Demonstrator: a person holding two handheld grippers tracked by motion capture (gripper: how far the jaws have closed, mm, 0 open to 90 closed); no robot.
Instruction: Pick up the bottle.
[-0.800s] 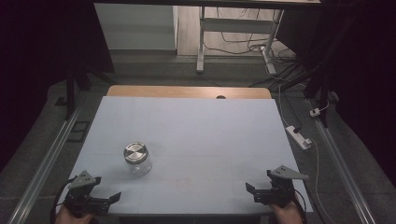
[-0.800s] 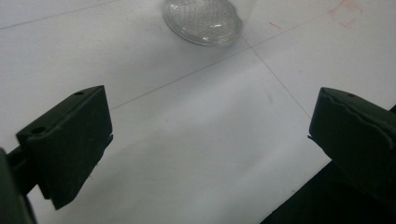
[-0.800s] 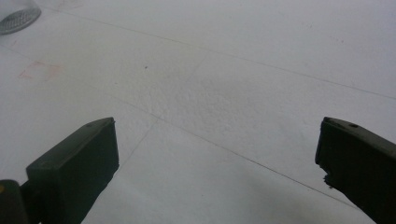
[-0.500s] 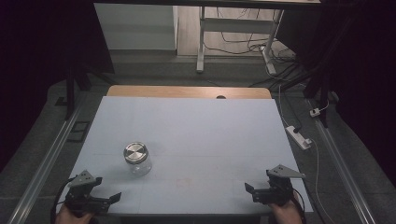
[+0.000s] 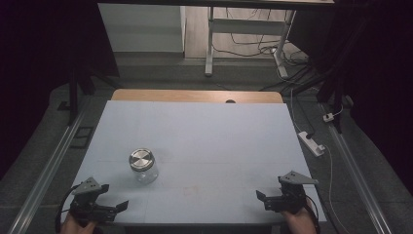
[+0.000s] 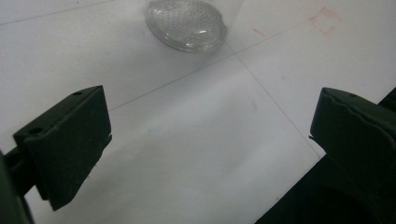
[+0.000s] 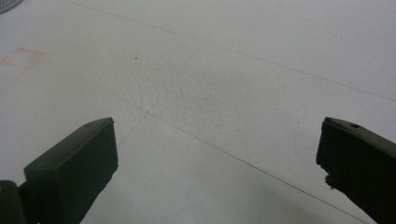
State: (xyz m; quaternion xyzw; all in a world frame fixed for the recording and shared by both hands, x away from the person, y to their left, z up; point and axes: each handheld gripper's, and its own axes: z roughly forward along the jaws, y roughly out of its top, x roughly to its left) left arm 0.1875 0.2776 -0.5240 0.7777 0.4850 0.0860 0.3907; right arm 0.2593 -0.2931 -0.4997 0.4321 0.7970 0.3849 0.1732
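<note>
Black jaws of the left hand-held gripper (image 5: 104,207) stand wide apart with nothing between them, low over the bench (image 5: 204,136) at its near left corner. From there the glass jar (image 5: 142,165), upright with a metal lid, lies at about one o'clock, near but apart. It is round, so no long axis matters. The right hand-held gripper (image 5: 267,201), equally wide and empty, sits well apart at the near right corner, so the left is the likelier one to reach.
</note>
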